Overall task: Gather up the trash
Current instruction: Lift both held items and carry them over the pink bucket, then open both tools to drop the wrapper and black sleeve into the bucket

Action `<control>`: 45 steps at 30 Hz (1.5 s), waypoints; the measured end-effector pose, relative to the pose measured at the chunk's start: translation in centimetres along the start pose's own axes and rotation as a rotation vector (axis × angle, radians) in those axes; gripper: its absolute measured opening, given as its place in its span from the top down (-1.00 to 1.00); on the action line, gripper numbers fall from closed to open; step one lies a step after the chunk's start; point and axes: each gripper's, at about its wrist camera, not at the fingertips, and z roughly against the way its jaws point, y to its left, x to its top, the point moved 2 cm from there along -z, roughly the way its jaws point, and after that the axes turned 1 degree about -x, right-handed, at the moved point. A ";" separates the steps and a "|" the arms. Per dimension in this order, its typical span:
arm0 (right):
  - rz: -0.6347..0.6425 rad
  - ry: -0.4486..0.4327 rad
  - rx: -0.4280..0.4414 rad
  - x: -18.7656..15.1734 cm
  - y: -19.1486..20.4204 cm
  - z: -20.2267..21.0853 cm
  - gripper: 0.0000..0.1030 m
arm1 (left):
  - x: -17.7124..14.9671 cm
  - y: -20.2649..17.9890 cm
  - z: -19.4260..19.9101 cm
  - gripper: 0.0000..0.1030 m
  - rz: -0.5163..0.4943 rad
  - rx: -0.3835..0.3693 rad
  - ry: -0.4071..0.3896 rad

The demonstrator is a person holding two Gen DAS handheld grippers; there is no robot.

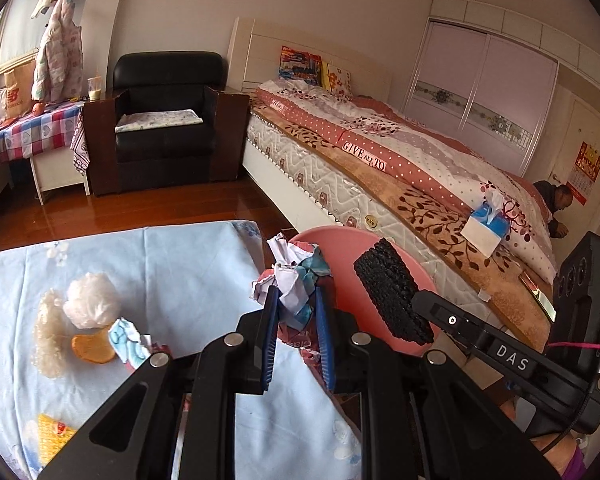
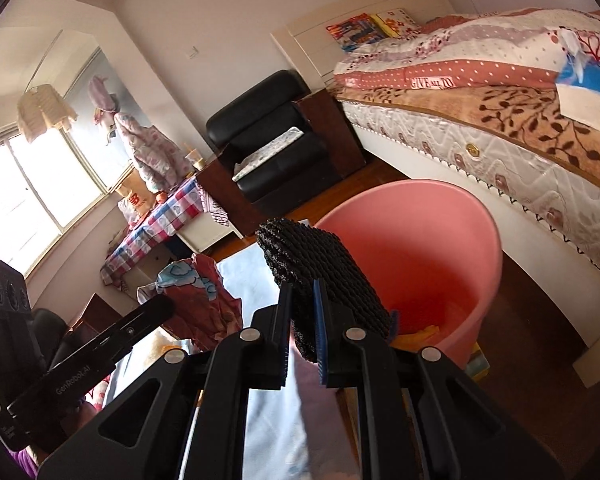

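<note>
Between the blue-padded fingers of the left gripper [image 1: 297, 312], a crumpled wad of white, teal and red printed paper [image 1: 296, 276] is being pinched, the fingers closing tight on its lower half while its top is sticking up above them. The wad is hanging over the far edge of the tabletop covered in pale blue floral cloth [image 1: 160, 264], just in front of the round pink plastic bin [image 1: 396, 264] standing on the wooden floor beside the bed [image 1: 400, 160].

The right gripper [image 2: 302, 320] is clamping a black, coarse-textured foam-like block [image 2: 320, 276], its fingers squeezing the block's lower part; the block is leaning over the rim of the pink bin [image 2: 452, 216], and something yellow is lying at the bottom inside.

Further back on the tabletop, a fluffy white ball [image 1: 92, 300], a curly cream-coloured tuft [image 1: 50, 332], an orange peel piece [image 1: 92, 347] and a blue-and-white crumpled wrapper [image 1: 130, 340] are lying close together, the peel touching the wrapper. A yellow knitted piece [image 1: 54, 436] is sitting near the cloth's near left edge.
</note>
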 end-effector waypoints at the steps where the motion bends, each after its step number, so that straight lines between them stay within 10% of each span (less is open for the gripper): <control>1: -0.002 0.002 -0.006 0.1 -0.2 -0.1 0.78 | 0.0 -0.2 -0.5 0.67 0.002 -0.001 0.005; 25: -0.036 0.032 -0.090 0.1 -4.0 -3.8 0.78 | -1.4 -2.9 -9.5 0.63 -0.027 -0.002 0.127; 31: -0.011 0.028 -0.121 0.2 -3.7 -3.9 0.77 | -1.3 -2.3 -9.6 0.28 -0.016 0.005 0.123; 45: 0.009 0.025 -0.140 -0.1 -2.5 -2.8 0.51 | -0.4 -2.0 -4.9 0.28 -0.038 -0.006 0.044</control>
